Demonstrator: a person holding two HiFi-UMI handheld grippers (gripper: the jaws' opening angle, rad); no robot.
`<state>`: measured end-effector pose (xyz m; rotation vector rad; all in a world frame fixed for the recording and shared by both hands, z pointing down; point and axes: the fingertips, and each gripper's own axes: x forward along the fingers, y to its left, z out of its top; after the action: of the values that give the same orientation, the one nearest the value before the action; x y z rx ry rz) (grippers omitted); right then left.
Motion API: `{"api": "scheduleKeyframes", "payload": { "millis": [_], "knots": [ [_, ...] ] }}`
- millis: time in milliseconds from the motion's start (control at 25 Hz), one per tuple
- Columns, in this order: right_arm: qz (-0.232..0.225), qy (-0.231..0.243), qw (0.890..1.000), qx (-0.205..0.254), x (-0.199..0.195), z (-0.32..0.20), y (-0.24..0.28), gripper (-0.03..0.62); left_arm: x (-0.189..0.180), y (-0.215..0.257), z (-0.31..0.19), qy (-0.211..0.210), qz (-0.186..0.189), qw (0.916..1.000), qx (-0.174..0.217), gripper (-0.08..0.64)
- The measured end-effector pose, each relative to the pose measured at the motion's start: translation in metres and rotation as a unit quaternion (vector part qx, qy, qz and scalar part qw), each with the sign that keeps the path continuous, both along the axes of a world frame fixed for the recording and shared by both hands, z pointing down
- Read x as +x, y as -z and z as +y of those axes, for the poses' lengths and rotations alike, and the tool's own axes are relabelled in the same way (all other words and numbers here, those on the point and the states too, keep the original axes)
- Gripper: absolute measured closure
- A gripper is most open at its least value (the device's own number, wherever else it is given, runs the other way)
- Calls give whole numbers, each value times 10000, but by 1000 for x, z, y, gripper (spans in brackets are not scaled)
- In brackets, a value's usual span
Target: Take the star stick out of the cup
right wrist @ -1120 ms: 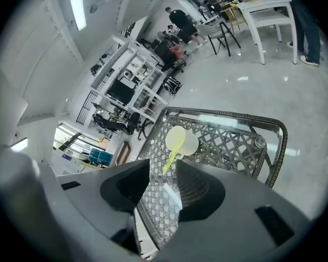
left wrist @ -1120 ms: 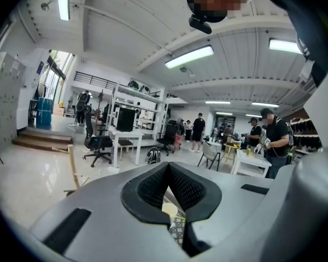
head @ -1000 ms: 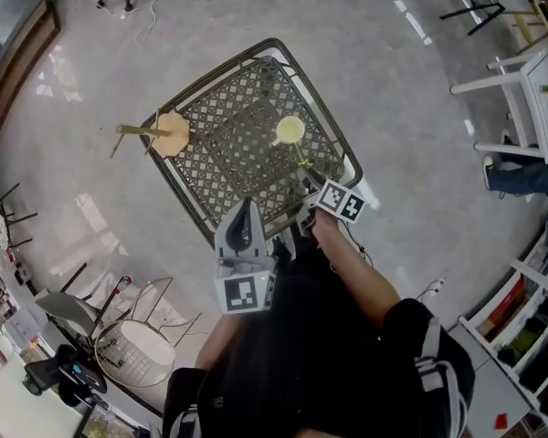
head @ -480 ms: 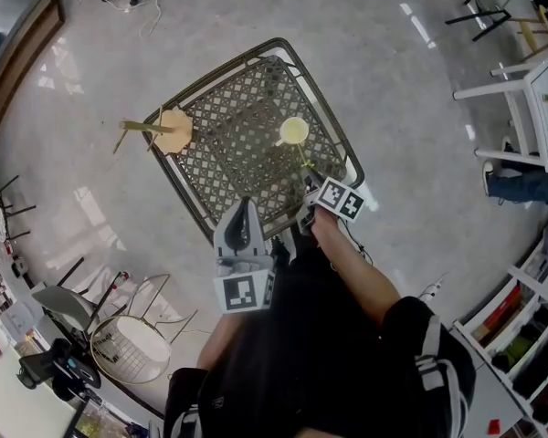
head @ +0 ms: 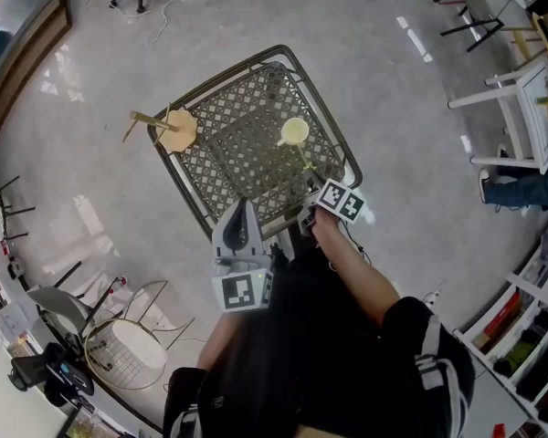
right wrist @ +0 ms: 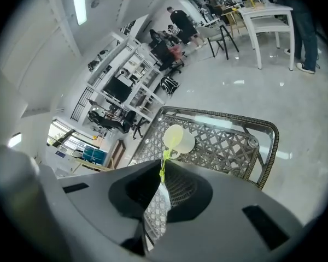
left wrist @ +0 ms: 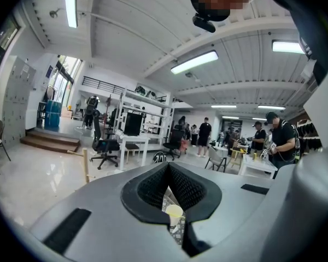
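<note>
A pale yellow cup (head: 294, 131) stands on the metal lattice table (head: 228, 144). The yellow-green star stick (head: 303, 160) leans out of it toward me. My right gripper (head: 309, 192) is at the stick's near end. In the right gripper view its jaws are closing, and the stick (right wrist: 164, 160) is pinched at the tips of the right gripper (right wrist: 159, 171), with the cup (right wrist: 177, 140) beyond. My left gripper (head: 243, 210) hovers over the table's near edge, shut and holding nothing. Through the slit of the left gripper (left wrist: 168, 169) I see the cup (left wrist: 174, 213).
A round tan wooden piece (head: 177, 130) with a stick lies at the table's left edge. The table has a raised curved rim (right wrist: 262, 146). A white wire basket (head: 128, 354) stands on the floor at lower left. At right are a white table (head: 530, 108) and a person's legs (head: 521, 190).
The head view has drifted slightly. Both grippers stay where they were, with the right one at the near end of the stick.
</note>
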<state>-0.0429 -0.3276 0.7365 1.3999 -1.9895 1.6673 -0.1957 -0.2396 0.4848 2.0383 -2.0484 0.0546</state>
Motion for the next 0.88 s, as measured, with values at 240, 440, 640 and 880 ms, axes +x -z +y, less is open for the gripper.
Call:
{"api": "scheduleKeyframes", "payload": {
  "millis": [240, 440, 640, 880],
  "knots": [
    [23, -94, 9994, 334, 9, 19, 22, 569, -3, 18, 30, -14, -94, 9993, 363, 545],
    [-12, -185, 9979, 617, 19, 48, 47, 571, -2, 34, 64, -51, -123, 9984, 556, 545],
    [37, -175, 9957, 912, 25, 86, 67, 571, 1, 45, 104, -138, -103, 9975, 691, 545],
    [254, -74, 9886, 1483, 36, 121, 98, 571, 8, 45, 136, -315, -182, 9967, 728, 545]
  ]
}}
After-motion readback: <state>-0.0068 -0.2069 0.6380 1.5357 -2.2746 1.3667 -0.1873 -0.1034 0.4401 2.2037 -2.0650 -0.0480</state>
